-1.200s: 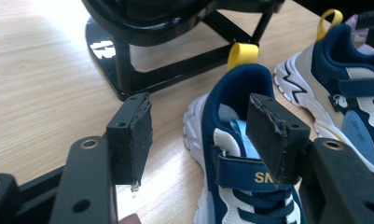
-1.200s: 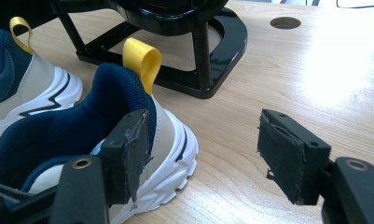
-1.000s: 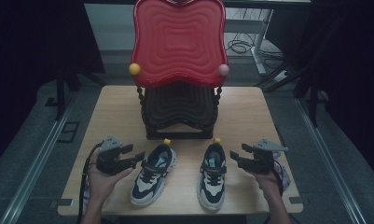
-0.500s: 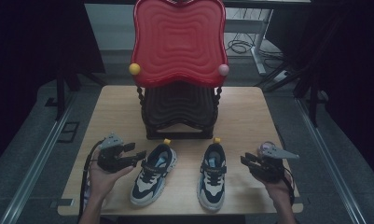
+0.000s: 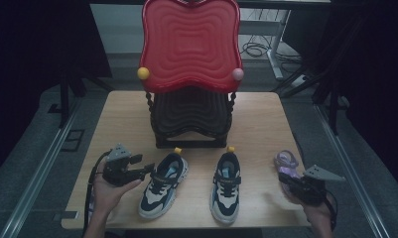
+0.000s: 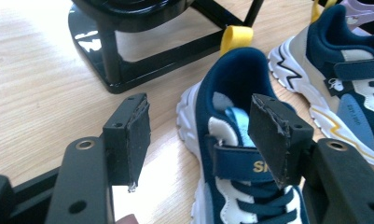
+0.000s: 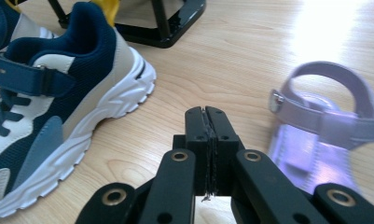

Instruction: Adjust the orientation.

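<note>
Right now we hold the left tongs (image 5: pixel 148 169) spread wide beside the left sneaker (image 5: pixel 163 184), and from the left gripper view that shoe's heel end (image 6: pixel 231 93) sits just ahead of and between the two pads (image 6: pixel 131 135), with nothing pinched yet. The sneaker lies on the tabletop (image 5: pixel 266 124) near its front edge, toe toward us and yellow heel loop (image 5: pixel 177 149) toward the black stand (image 5: pixel 189 124) of the red tray (image 5: pixel 189 44) (so its long axis runs near to far, tipped a little to the left at the toe). The left tongs point rightward at it from its left side, almost touching the upper around the collar, which we judge puts them across the shoe's width rather than along its length. The right sneaker (image 5: pixel 226 186) lies parallel just to the right, well clear of both tongs. Our right tongs (image 5: pixel 287 182) are pressed together and empty, hanging over the near right corner by the purple sandal (image 5: pixel 287 163), which lies just right of their line in the right gripper view (image 7: pixel 324 121). We judge the left hand the nearer one for the left sneaker; a short push forward should bring the collar between the pads.
</note>
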Available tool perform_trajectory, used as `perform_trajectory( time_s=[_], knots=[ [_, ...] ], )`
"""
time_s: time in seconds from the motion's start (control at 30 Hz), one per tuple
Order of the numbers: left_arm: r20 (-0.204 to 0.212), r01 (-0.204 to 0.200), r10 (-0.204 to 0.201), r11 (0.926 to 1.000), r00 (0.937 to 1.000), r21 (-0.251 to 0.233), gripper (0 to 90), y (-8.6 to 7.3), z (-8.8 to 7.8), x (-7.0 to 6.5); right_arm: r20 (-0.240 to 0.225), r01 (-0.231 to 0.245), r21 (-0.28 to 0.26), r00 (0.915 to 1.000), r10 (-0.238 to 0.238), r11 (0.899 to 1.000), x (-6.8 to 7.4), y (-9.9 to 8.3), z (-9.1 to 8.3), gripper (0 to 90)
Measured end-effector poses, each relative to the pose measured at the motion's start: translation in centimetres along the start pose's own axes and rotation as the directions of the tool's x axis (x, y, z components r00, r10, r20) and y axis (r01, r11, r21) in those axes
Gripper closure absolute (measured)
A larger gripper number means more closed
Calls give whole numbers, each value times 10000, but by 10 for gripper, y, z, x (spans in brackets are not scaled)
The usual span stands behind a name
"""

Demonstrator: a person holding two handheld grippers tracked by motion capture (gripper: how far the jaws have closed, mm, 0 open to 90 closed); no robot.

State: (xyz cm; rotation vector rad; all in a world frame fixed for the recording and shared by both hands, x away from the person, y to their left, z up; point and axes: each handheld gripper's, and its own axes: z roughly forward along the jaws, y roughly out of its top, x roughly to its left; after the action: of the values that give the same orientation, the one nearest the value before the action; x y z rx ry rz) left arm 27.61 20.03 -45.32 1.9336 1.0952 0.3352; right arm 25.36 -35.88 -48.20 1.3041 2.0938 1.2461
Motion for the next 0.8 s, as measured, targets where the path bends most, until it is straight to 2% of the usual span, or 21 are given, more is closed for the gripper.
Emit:
perform_trajectory(
  time_s=[0.2, 0.33, 0.43, 0.47, 0.6, 0.8],
  knots=[
    [39, 189, -188, 9997, 9998, -170, 383, -2, -6, 6, 234, -188, 57, 9996, 186, 9998, -15, -3, -6, 893],
    [73, 199, -198, 9996, 9998, -221, 382, -2, -9, 5, 472, -325, -32, 9984, 326, 9995, -23, -6, -16, 894],
    [744, 390, -360, 9985, 9966, -395, 380, -2, -11, 5, 793, -416, -137, 9959, 425, 9990, -30, -10, -27, 894],
    [769, 397, -366, 9984, 9964, -394, 379, -2, -12, 5, 869, -470, -159, 9950, 482, 9988, -32, -11, -31, 894],
    [625, 450, -425, 9982, 9971, -394, 379, -3, -12, 8, 1131, -754, -142, 9906, 765, 9971, -45, -18, -39, 894],
    [509, 459, -446, 9987, 9977, -243, 379, -5, -8, 10, 1376, -957, -4, 9859, 948, 9954, -59, -29, -38, 894]
  ],
)
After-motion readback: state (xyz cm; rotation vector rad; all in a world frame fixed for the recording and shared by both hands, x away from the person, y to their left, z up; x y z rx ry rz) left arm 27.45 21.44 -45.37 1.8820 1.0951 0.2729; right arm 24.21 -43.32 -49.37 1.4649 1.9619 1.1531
